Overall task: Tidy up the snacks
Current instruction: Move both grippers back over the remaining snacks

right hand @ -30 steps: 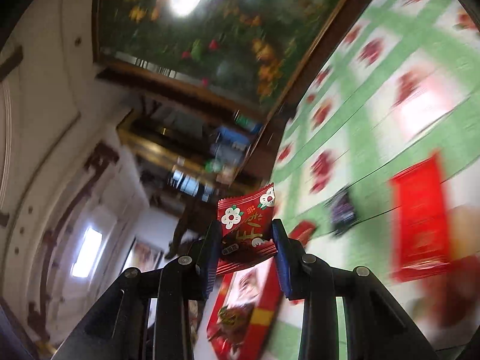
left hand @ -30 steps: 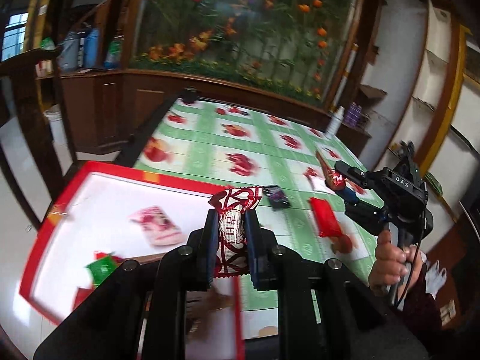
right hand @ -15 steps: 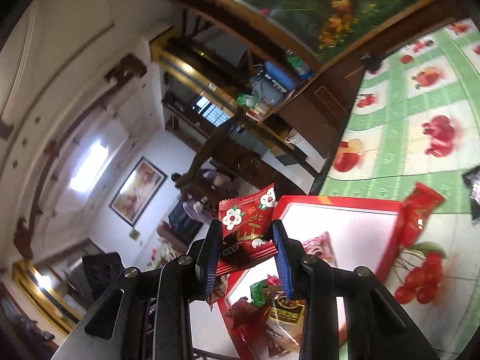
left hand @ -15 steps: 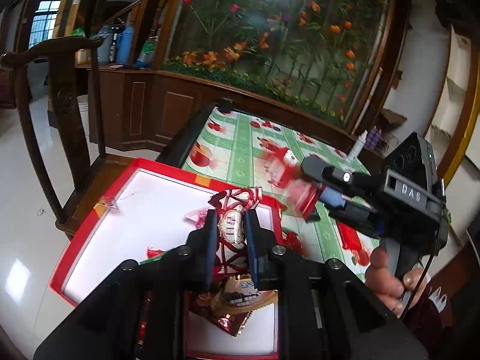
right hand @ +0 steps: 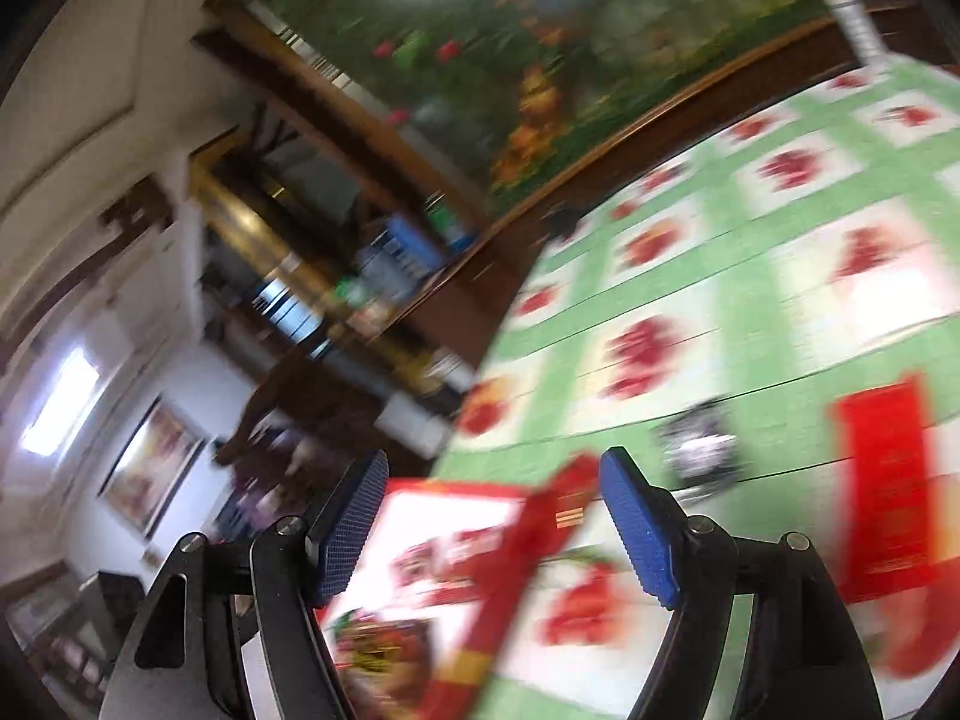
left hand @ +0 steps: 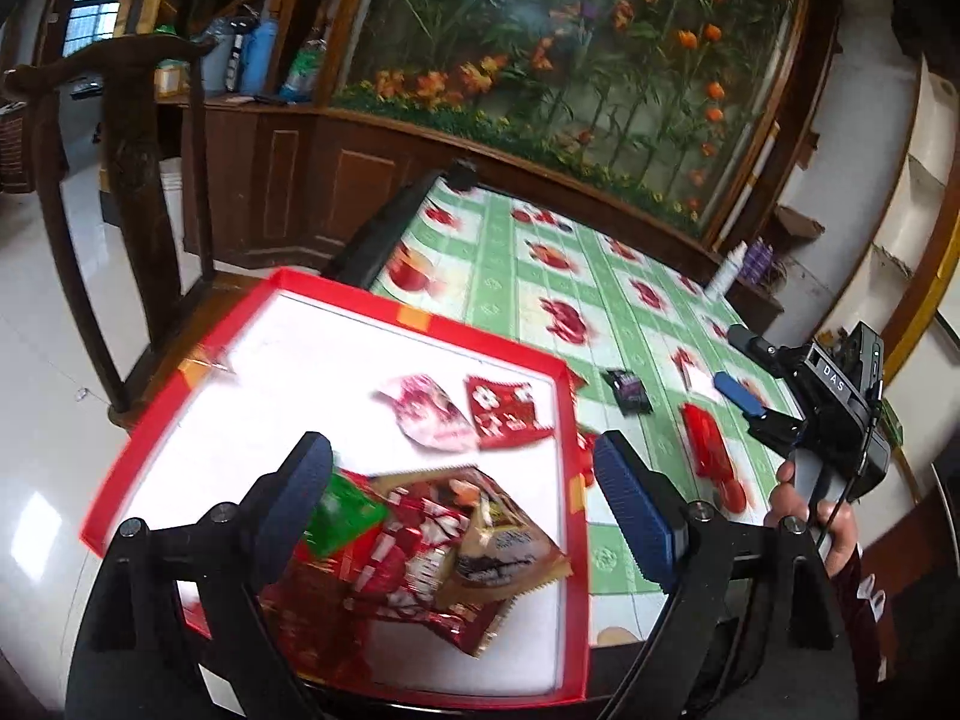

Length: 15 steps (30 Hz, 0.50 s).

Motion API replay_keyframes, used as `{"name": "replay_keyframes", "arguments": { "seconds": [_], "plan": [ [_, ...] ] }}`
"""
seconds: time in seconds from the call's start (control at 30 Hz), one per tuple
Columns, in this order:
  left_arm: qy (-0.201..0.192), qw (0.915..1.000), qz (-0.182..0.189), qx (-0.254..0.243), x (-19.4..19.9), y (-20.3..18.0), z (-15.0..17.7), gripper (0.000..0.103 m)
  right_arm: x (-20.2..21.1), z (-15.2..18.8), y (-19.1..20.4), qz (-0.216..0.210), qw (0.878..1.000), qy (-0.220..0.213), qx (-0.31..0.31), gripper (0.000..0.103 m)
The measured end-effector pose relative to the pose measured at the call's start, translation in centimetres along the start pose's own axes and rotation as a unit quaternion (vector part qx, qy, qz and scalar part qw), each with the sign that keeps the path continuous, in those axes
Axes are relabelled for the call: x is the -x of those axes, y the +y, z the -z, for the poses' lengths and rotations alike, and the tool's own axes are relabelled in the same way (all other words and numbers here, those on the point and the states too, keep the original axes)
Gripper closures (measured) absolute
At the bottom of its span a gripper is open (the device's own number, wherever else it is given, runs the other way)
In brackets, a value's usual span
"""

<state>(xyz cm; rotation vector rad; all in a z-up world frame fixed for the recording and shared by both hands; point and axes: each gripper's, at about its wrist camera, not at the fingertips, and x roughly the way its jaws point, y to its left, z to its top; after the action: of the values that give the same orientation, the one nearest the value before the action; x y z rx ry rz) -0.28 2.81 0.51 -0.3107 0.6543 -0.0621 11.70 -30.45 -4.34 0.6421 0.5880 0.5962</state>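
Both packets gone from jaws, now lying in red box (left hand: 564,432). Left gripper (left hand: 462,492) over snack pile (left hand: 444,546), fingers spreading, nothing between. Right gripper (right hand: 489,525) likewise spreading, empty. Beyond on green tablecloth (left hand: 528,276): dark packet (left hand: 628,389), red packet (left hand: 708,444).

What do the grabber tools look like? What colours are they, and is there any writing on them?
Both are black frames with two long fingers ending in blue dotted pads. Silver screws sit at the joints. The right gripper has a boxy black body with white letters "DAS", and a thin black cable hanging down by its handle. The hand holding it wears a dark red sleeve.
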Motion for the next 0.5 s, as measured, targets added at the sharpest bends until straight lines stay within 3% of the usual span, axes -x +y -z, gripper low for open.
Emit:
{"name": "replay_keyframes", "arguments": {
  "seconds": [0.17,0.3,0.43,0.5],
  "plan": [
    [0.023,0.9993,0.011,-0.025,-1.1,-2.5,0.5,0.014,4.8,-1.7,-6.2,0.061,0.996,-0.053,-0.038,0.026],
    [0.046,0.9972,0.026,-0.053,-2.2,-5.2,1.5,0.014,8.2,-2.8,-11.1,0.126,0.984,-0.091,-0.086,0.022],
    [0.062,0.9922,0.051,-0.095,-3.1,-8.5,2.8,0.014,10.0,-3.0,-15.9,0.101,0.971,-0.101,-0.191,0.022],
    [0.066,0.9872,0.066,-0.130,-3.3,-10.5,3.6,0.014,10.5,-3.0,-16.8,0.094,0.968,-0.103,-0.208,0.021]
  ]
}}
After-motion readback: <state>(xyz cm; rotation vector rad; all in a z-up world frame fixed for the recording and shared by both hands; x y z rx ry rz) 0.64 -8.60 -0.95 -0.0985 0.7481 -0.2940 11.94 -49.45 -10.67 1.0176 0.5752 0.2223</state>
